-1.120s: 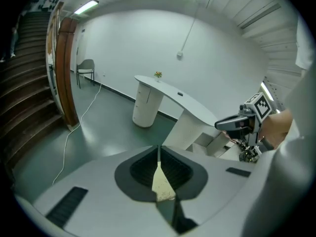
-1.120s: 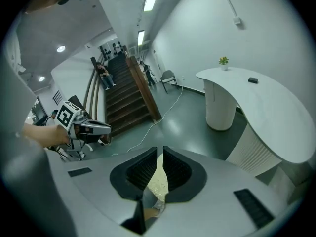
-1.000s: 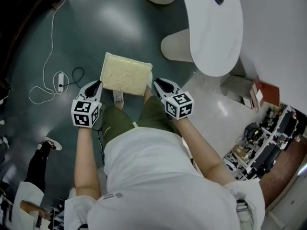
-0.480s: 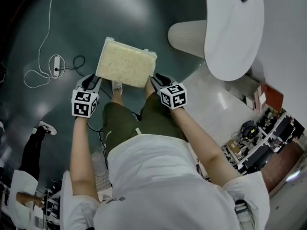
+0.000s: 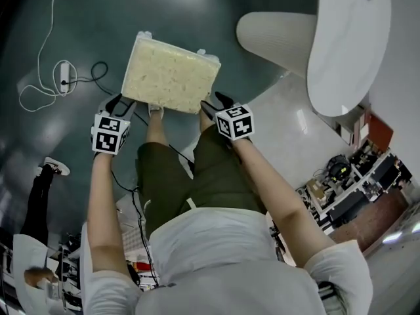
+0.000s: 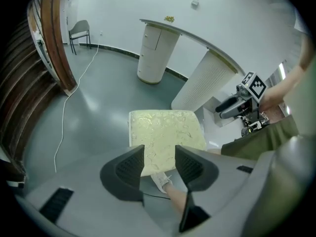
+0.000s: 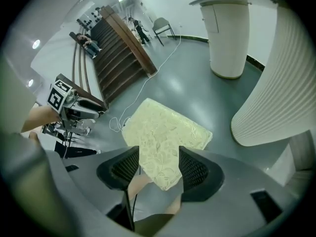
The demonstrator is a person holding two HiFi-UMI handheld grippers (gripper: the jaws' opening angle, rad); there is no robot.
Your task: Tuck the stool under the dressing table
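Left gripper [image 5: 120, 102] and right gripper [image 5: 211, 104] have just been opening their fingers, holding nothing. The stool [image 5: 170, 74] lies just ahead, a corner before each

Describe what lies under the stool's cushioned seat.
At the stool seat's near edge a white shoe and the grey floor show beneath. The stool's legs or base cannot be seen; the cushion covers them.

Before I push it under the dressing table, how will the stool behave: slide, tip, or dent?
The stool probably slides easily, since the floor looks smooth and glossy. Its padded fabric top looks soft, so it may give under pressure. That top is broad, so tipping seems unlikely, though its legs are hidden.
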